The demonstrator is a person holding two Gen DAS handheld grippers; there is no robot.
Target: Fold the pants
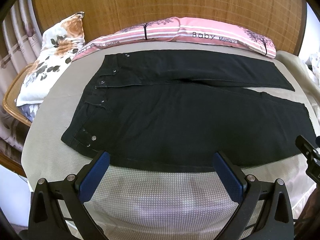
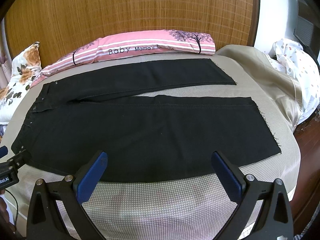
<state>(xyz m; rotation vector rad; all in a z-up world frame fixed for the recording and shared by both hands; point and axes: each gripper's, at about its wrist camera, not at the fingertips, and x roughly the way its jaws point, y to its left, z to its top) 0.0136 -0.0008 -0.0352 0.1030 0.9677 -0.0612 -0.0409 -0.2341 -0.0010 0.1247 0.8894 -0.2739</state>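
Observation:
Black pants lie spread flat on the bed, waistband to the left and both legs running right; the same pants fill the middle of the right wrist view, hems at the right. My left gripper is open, its blue-padded fingers straddling the near edge of the pants close to the waist. My right gripper is also open, hovering at the near edge of the near leg. Nothing is held between either pair of fingers. The right gripper's body shows at the right edge of the left wrist view.
A pink striped pillow lies along the woven headboard. A floral pillow sits at the far left. Beige bedding and a white patterned sheet are bunched at the right. The beige houndstooth mattress cover lies beneath.

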